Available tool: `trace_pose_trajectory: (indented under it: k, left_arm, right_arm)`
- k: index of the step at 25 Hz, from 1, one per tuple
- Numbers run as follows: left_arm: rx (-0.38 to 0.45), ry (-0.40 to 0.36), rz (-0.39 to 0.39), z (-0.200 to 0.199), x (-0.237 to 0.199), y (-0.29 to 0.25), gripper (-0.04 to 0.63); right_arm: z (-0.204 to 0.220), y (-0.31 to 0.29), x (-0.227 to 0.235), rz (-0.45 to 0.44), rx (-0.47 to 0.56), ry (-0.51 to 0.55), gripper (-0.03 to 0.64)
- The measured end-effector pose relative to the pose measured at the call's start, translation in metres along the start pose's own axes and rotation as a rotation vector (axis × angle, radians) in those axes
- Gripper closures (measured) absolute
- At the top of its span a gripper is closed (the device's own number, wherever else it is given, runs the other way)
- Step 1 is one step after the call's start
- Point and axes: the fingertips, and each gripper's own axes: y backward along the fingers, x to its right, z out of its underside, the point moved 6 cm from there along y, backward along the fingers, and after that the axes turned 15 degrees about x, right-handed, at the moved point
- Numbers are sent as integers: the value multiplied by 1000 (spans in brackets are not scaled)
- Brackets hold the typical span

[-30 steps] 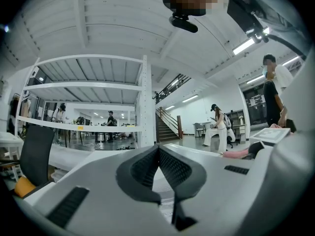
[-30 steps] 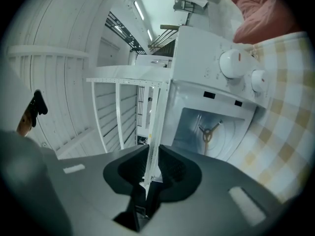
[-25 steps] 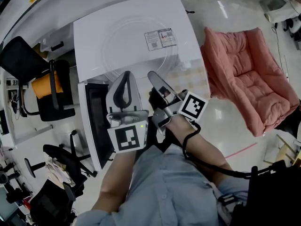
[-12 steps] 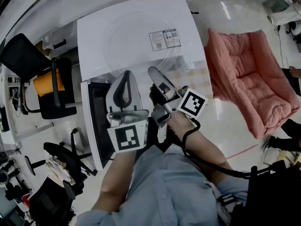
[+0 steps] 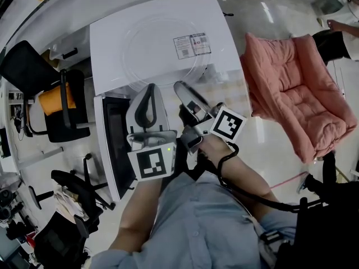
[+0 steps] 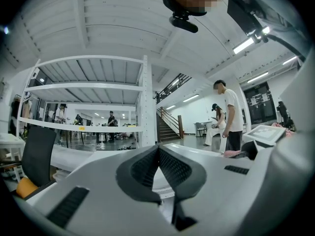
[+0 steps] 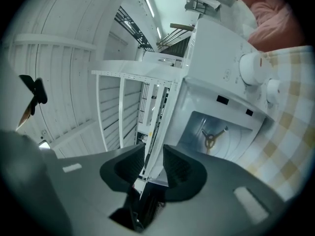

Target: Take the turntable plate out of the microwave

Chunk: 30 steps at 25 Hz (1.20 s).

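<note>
The turntable plate (image 5: 160, 54) lies flat on the white top of the microwave (image 5: 109, 38). It fills most of the top, leaving a bare band at the left and far sides. Its near rim comes up to the microwave's front edge, and its right rim reaches the printed label (image 5: 192, 45). Being round, the plate has no long axis, and its face is turned up and level.

The left gripper (image 5: 150, 87) points level at the near rim. Its pads (image 6: 147, 168) meet at the tips, with nothing pinched between them. The right gripper (image 5: 179, 87) is rolled on its side just beside it. Its jaws are opening, and a thin pale edge, seemingly the plate's rim, runs between the pads (image 7: 178, 166) without being pressed.

Below that edge the cavity (image 7: 216, 132) stands open. The door (image 5: 115, 133) is swung out to the left, so it blocks that side. The microwave sits on a table (image 5: 235, 94) covered in checked cloth, with free cloth to its right. A pink cushion (image 5: 297, 94) lies on the glossy floor (image 5: 269, 15) beyond, and office chairs (image 5: 61, 105) crowd the left.
</note>
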Motion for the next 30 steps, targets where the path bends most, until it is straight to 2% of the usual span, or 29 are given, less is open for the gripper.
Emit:
trace_pose_trajectory:
  k: [8, 13, 16, 23, 27, 30]
  left_arm:
    - [21, -8, 8, -10, 9, 3, 588]
    - [30, -10, 14, -16, 14, 11, 589]
    - [34, -6, 15, -20, 20, 16, 588]
    - [53, -18, -9, -33, 29, 33, 588]
    - [12, -16, -22, -36, 33, 44, 588]
    - [15, 1, -55, -42, 34, 51, 589]
  right_arm:
    - [-2, 37, 1, 37, -29, 22, 497]
    - [-9, 65, 1, 79, -47, 103, 497]
    - [-17, 71, -8, 77, -53, 221, 499]
    - [-23, 77, -40, 60, -117, 562, 562]
    - [-24, 79, -56, 47, -118, 749, 594]
    - [-25, 78, -69, 27, -109, 869, 614]
